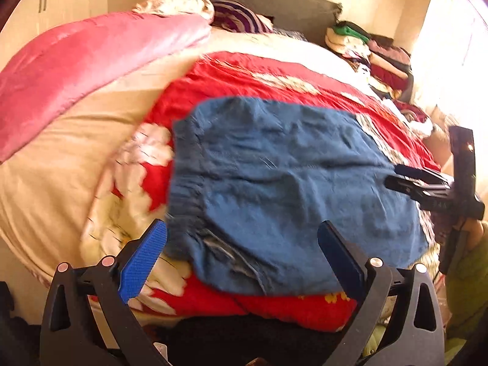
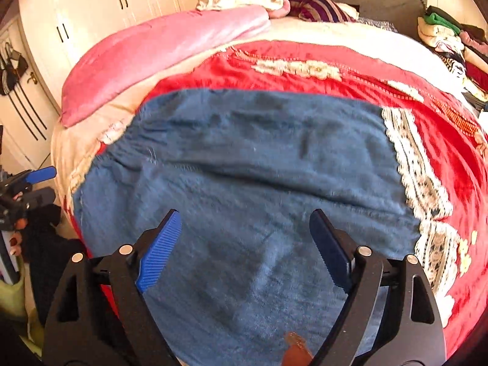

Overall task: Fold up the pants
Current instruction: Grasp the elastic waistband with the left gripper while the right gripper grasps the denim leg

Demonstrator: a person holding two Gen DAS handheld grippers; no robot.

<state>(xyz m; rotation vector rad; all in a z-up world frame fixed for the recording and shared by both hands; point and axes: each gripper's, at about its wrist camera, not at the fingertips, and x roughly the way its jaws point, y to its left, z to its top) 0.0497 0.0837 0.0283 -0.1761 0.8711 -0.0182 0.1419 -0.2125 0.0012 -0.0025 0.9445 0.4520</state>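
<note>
The blue pants [image 1: 283,183] lie folded into a compact rectangle on a red floral blanket [image 1: 274,76] on the bed, elastic waistband to the left. My left gripper [image 1: 244,256] is open and empty, hovering at the pants' near left corner. It also shows at the left edge of the right wrist view [image 2: 33,180]. My right gripper [image 2: 244,244] is open and empty, just above the near half of the pants [image 2: 244,183]. It shows in the left wrist view [image 1: 408,180] at the pants' right edge.
A pink quilt [image 1: 76,61] lies along the bed's left side, pillows [image 1: 177,3] at the dark headboard. A pile of clothes [image 1: 375,52] sits at the far right. White wardrobes [image 2: 106,6] stand to the left. The bed's near edge is below my grippers.
</note>
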